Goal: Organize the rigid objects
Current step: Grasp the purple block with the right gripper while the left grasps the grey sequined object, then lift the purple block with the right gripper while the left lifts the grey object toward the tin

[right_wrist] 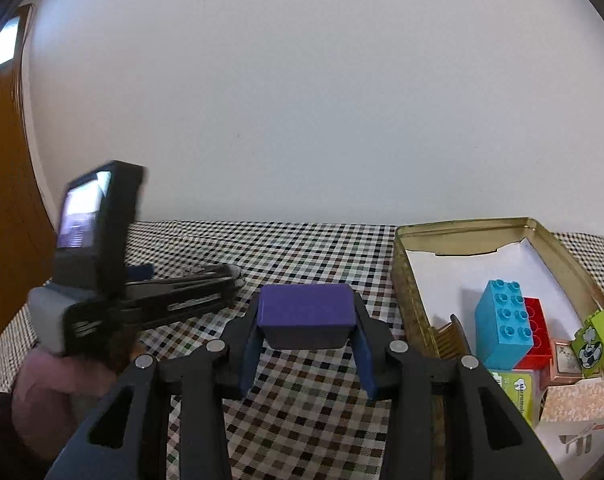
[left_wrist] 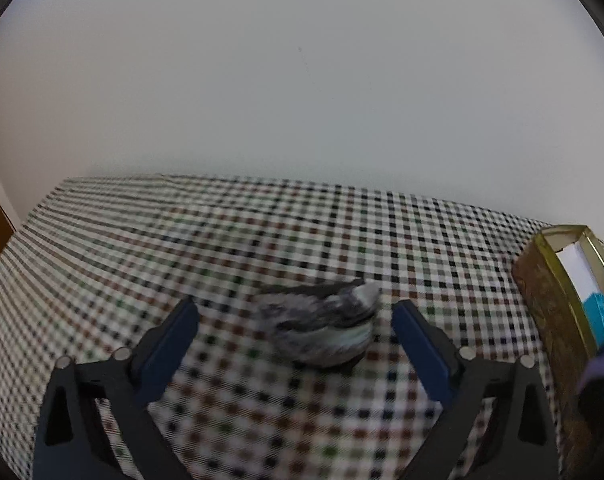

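- Purple block (right_wrist: 307, 316), rigid plastic by the look of it, sits clamped between the blue pads (right_wrist: 251, 354) of the right gripper (right_wrist: 307, 344), fingers drawn narrow against its two side faces, held above the checked tablecloth (right_wrist: 302, 420).
- Block judged light and stiff; smooth sides could slip, so the flat-on-flat hold low on its sides looks sound.
- Left gripper (left_wrist: 294, 336) has fingers spread wide, holding nothing; between and just beyond the tips lies a rounded grey-and-white mottled object (left_wrist: 322, 328), blurred, shell- or stone-like, resting on the cloth.
- That object judged hard, perhaps brittle at the rim, with curved glossy flanks; best taken across its widest middle, pads low, or it may squirt out.
- Gold tin (right_wrist: 410, 280) stands just right of the right gripper, open, lined with white paper.
- Inside the tin: a cyan studded brick (right_wrist: 502, 328) upright, a red brick (right_wrist: 538, 332) touching behind it, a lime printed block (right_wrist: 596, 340) against the far wall, small cards and boxes nearer the camera.
- Purple block judged next for the tin; open floor remains toward its far end.
- Beyond everything, a plain white wall (right_wrist: 302, 120).
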Demonstrator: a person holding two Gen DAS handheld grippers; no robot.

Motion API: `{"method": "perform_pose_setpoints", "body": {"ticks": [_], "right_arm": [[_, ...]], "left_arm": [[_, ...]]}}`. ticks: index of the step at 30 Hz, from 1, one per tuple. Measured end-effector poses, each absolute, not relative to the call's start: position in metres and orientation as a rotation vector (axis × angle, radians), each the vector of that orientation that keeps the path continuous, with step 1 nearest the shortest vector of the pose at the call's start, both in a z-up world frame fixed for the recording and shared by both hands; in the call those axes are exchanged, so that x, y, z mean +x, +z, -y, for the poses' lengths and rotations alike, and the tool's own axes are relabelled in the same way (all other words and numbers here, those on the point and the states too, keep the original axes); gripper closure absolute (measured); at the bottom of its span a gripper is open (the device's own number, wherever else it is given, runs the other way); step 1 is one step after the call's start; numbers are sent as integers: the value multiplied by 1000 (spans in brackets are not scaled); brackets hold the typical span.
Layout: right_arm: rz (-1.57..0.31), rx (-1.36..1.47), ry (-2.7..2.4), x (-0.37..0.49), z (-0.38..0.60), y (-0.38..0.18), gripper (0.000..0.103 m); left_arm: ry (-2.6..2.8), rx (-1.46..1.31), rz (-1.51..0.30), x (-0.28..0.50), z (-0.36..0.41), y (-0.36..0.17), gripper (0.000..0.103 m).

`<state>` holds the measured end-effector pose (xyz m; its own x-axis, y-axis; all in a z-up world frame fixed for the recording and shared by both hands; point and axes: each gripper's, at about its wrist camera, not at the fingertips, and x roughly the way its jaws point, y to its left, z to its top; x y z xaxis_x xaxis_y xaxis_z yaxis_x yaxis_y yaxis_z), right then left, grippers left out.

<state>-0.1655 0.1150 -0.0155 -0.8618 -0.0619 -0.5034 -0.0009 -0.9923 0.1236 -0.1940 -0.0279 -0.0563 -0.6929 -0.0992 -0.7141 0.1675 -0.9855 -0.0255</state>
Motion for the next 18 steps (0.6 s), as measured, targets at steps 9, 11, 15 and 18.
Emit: {"method": "perform_pose_setpoints", "body": {"ticks": [9, 11, 15, 18], "right_arm": [[219, 826, -2974, -177, -105, -21, 61], [215, 820, -2978, -177, -105, -21, 61], [231, 806, -2986, -177, -108, -21, 61], [241, 797, -2992, -177, -110, -22, 60]], "left_arm": [[-2658, 1298, -163, -215, 25, -73, 31], [-2672, 1304, -169, -211, 26, -73, 31], [-2692, 1262, -227, -175, 29, -62, 31], [-2707, 1146, -206, -149, 28, -50, 31]]}}
